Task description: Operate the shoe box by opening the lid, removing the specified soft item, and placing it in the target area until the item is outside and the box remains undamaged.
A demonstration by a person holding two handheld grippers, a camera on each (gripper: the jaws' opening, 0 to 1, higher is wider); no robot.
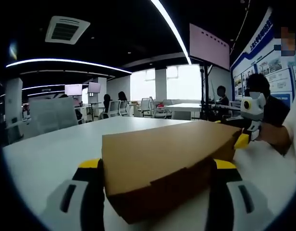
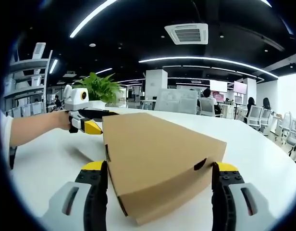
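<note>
A closed brown cardboard shoe box lies on a white table, its lid down. In the left gripper view, my left gripper has a jaw pressed against each side of the box's near end. The right gripper, held by a hand, meets the box's far right corner. In the right gripper view, my right gripper clamps the near end of the same box the same way. The left gripper touches its far left corner. The box's contents are hidden.
The white table spreads wide around the box. A potted green plant stands at its far edge, behind a person's forearm. Office chairs, more desks and seated people are further back.
</note>
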